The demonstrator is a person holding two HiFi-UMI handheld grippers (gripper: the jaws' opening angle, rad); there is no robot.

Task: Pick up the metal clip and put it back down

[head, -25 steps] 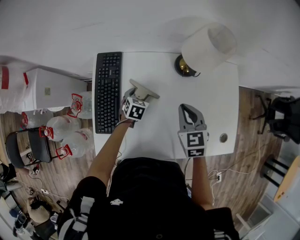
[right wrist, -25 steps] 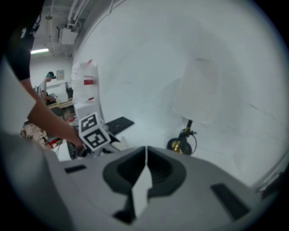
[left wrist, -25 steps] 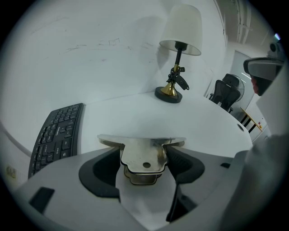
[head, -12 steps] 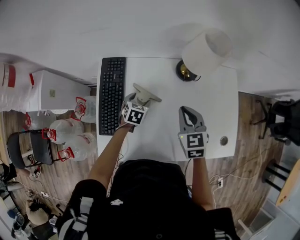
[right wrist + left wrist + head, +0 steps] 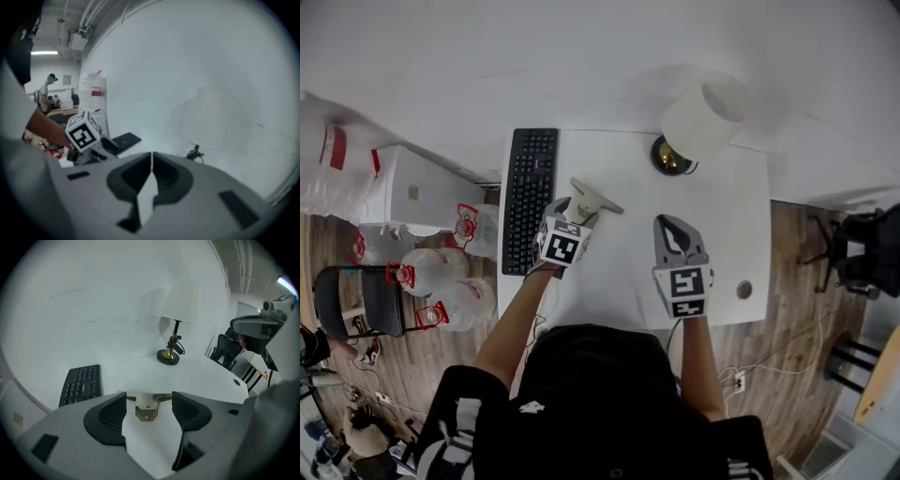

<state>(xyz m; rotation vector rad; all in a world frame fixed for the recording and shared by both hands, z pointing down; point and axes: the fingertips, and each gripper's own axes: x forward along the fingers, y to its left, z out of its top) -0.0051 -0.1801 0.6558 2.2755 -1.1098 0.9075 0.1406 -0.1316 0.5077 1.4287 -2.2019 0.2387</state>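
We can read no print on the keyboard (image 5: pixel 83 383). Our left claw (image 5: pixel 149 399) stands spread, the metal clip (image 5: pixel 146 412) lying on the white surface (image 5: pixel 206 376) between its 2 jaws. Our right claw (image 5: pixel 151 161) is pressed together, empty.

Dull silvery metal clip (image 5: pixel 146 411); table (image 5: pixel 722 234) smooth matt white; keyboard (image 5: pixel 530 197) matt black plastic; lamp base (image 5: pixel 668 159) glossy brass; floor (image 5: pixel 806 253) wood planks.
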